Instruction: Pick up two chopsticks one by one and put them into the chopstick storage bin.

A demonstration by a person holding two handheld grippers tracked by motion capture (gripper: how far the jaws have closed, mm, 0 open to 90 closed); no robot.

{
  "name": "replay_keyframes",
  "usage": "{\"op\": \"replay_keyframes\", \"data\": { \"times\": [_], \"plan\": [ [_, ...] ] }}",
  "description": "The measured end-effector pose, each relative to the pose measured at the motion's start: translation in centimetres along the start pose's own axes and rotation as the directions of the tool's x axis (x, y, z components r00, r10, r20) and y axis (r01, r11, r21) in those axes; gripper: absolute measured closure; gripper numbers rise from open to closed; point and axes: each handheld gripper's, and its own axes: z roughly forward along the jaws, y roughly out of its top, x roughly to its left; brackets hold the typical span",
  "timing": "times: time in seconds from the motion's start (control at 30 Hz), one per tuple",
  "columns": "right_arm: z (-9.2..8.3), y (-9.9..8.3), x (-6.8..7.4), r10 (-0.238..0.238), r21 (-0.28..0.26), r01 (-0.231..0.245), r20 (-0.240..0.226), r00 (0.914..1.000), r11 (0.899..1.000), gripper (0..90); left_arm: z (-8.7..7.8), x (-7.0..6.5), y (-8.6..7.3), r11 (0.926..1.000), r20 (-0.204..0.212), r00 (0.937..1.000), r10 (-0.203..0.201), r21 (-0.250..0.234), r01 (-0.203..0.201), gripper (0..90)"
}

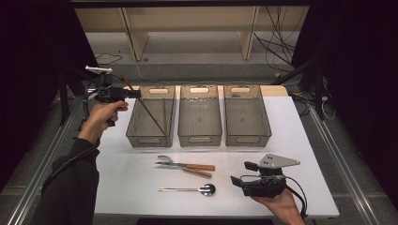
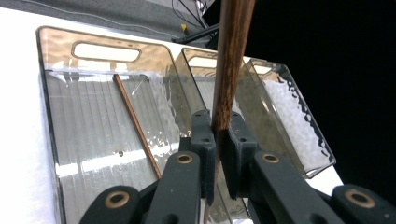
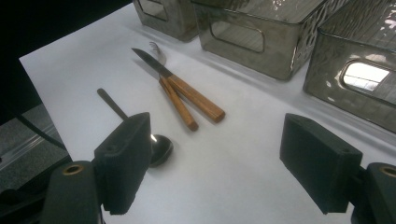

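Wooden chopstick clamped in left tool above left bin, one chopstick already inside; knife, fork, spoon unsorted before gaping, empty right tool

From my feed the white table sits in a pretty dark room, black on both sides of the frame. Top center there's a pale wooden shelf unit standing on a grey floor, and I can see loose black cables trailing down in the upper right. Metal rails run along the table's left and right edges.
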Motion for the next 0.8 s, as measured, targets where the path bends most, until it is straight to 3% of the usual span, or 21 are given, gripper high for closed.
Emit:
{"op": "replay_keyframes", "data": {
  "times": [0.47,0.5,0.8],
  "plan": [
    [-0.1,-0.1,0.0,0.008,-0.002,-0.008,0.000,1.0000,1.000,26.1,2.4,-0.3,-0.6,0.9982,-0.017,0.9996,0.022,0.055,-0.021,83.8],
    [-0.1,-0.1,0.0,0.008,-0.002,-0.008,0.000,1.0000,1.000,26.1,2.7,-0.5,-0.6,0.9964,-0.024,0.9991,0.036,0.078,-0.034,83.8],
    [-0.1,-0.2,0.1,0.008,-0.007,-0.008,-0.010,0.9999,1.000,26.1,3.8,-0.8,-0.8,0.9931,-0.022,0.9988,0.043,0.110,-0.041,83.7]
  ]
}}
